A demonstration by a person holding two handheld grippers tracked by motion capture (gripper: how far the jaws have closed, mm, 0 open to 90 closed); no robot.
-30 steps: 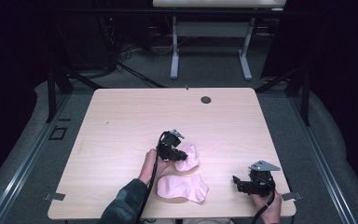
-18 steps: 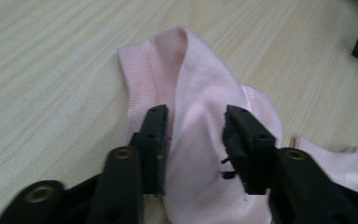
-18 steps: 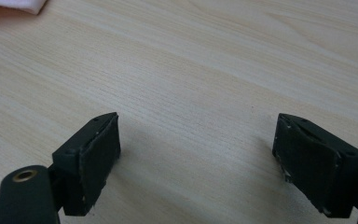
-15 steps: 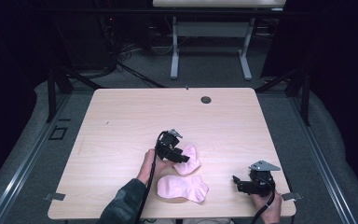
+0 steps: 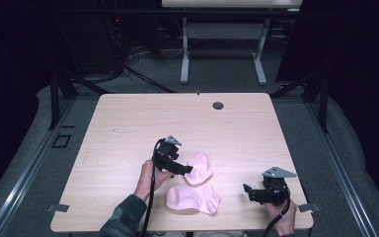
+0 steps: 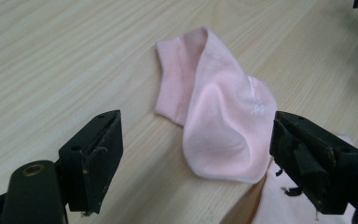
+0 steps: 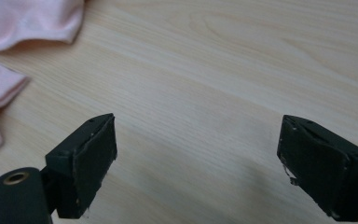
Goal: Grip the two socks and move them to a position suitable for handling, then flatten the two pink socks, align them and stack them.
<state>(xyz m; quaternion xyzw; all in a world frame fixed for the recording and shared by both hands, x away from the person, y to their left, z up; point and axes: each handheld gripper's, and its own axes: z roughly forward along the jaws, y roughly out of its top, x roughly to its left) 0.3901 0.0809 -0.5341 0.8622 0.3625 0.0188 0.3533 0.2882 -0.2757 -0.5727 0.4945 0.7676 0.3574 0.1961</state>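
On the desk (image 5: 128,128), high view: two pink socks; upper sock (image 5: 199,168) beside the left hand-held gripper (image 5: 185,169), lower sock (image 5: 193,198) near the front edge; right hand-held gripper (image 5: 246,189) well apart, released.

Left gripper view: jaws have just been opening, sock (image 6: 214,126) released between them, crumpled.

Right gripper view: jaws wide over bare wood.

Judged step: repositioning; next, regrasp a flat edge.

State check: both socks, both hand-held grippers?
Far pink sock: crumpled and folded over, lying free on the table.
Near pink sock: lying flat.
Left hand-held gripper: jaws have just been opening, now wide apart, nothing clamped.
Right hand-held gripper: open, empty, above bare wood.
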